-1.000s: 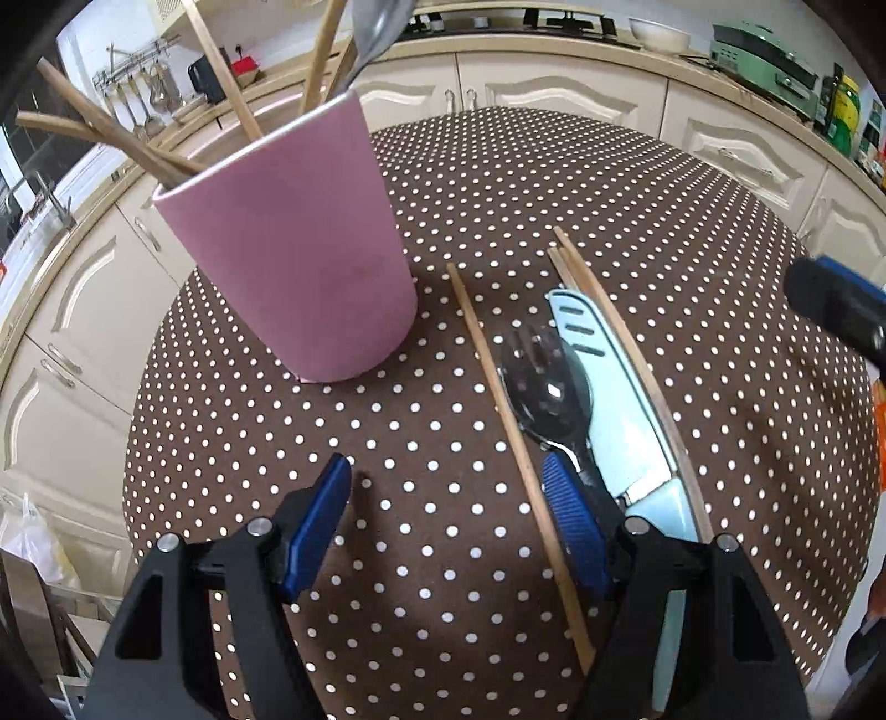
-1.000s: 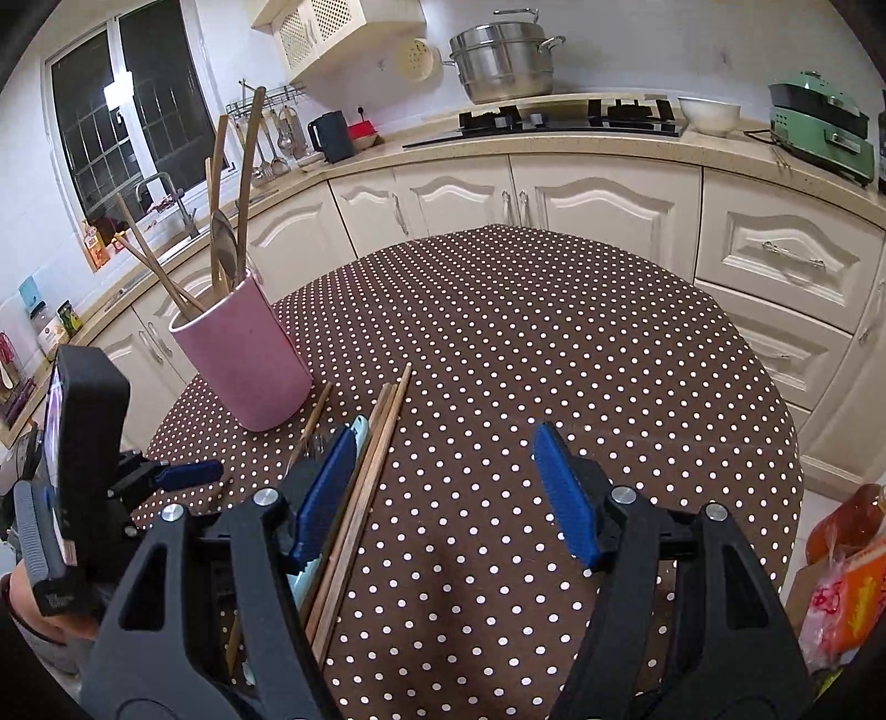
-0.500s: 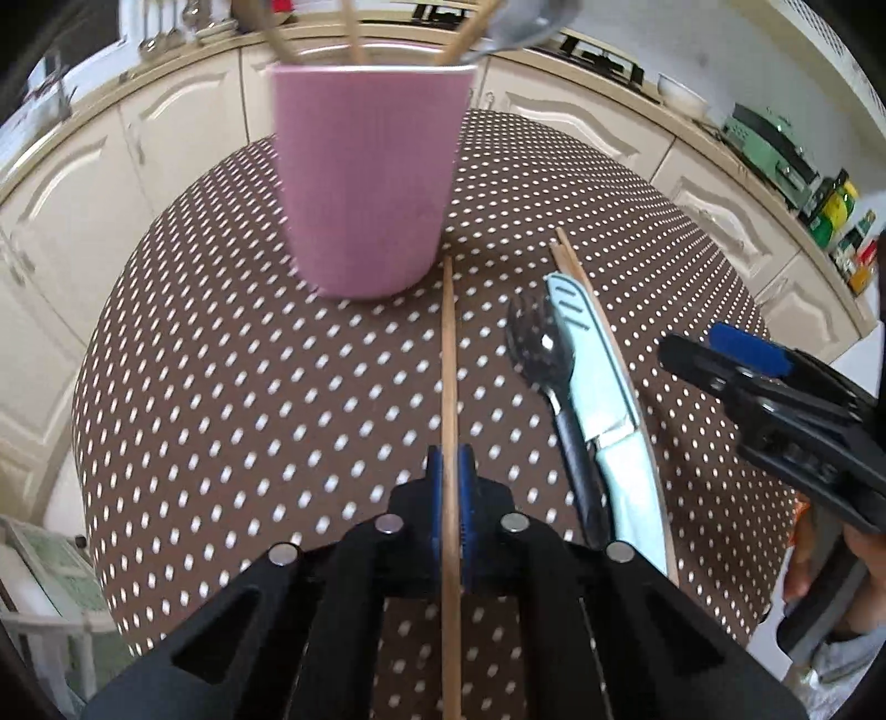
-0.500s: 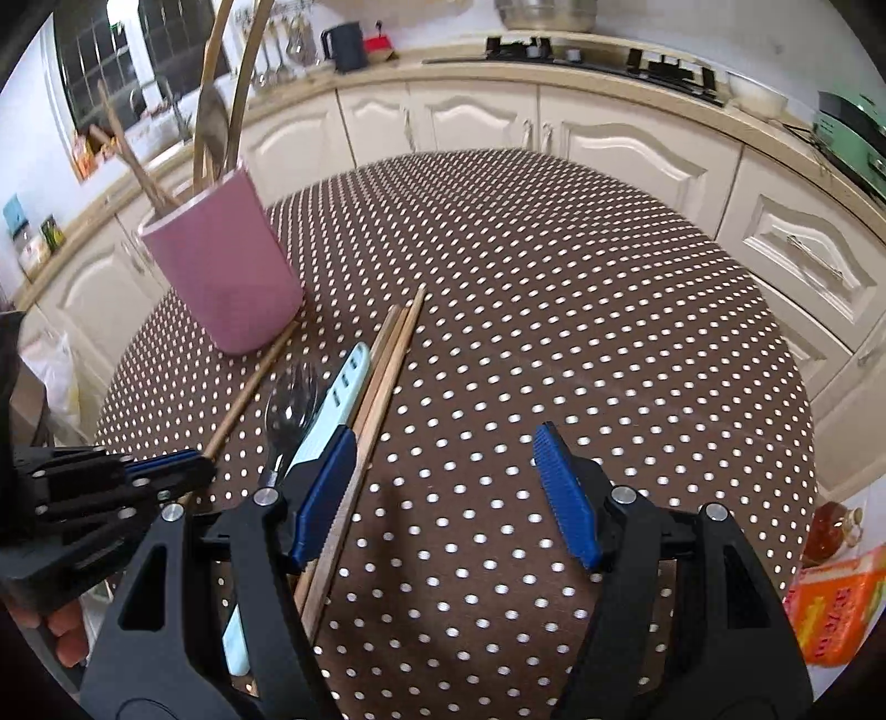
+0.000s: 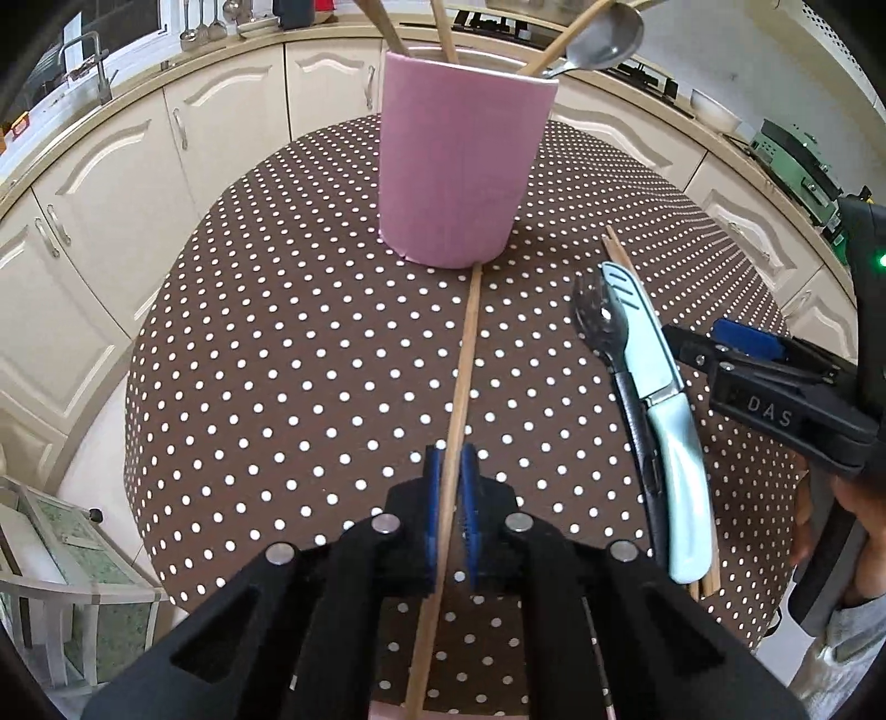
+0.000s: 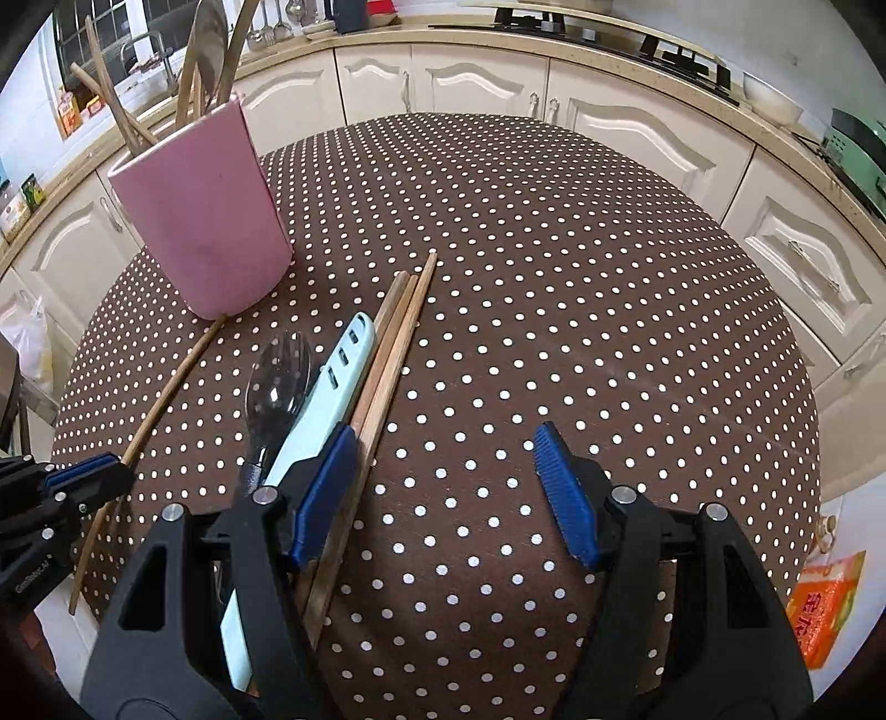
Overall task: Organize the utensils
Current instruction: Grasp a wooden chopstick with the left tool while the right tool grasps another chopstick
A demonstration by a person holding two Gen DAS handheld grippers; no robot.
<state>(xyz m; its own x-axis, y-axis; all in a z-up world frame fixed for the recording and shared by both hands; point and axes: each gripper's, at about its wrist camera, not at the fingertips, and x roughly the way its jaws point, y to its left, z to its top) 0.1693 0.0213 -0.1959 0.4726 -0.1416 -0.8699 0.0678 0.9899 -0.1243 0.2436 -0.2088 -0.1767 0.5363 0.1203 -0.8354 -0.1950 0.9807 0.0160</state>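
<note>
the left gripper [image 5: 449, 487] is clamping its blue pads tight on a single wooden chopstick [image 5: 462, 376], gripping it partway along its length. the chopstick is lying on the brown polka-dot worktop [image 5: 288, 343], its far tip reaching right up to the base of the pink holder [image 5: 459, 166], though whether it is touching there is hard to tell. the holder is standing upright on the worktop with more wooden sticks and a metal spoon [image 5: 601, 41] leaning out of its top.

the right gripper [image 6: 443, 493] is hovering with its jaws standing wide apart and nothing between them, only the dotted cloth showing in the gap. its left finger is sitting just over a bundle of chopsticks [image 6: 396, 338] lying side by side. touching that bundle on the holder's side is a pale blue knife [image 6: 332, 387], and right beside the knife is lying a dark-handled metal spork [image 6: 277, 382]. all of these are lying flat, near the holder but apart from it.

a person's hand [image 5: 847, 531] is showing at the edge of the left view, holding the right gripper.
</note>
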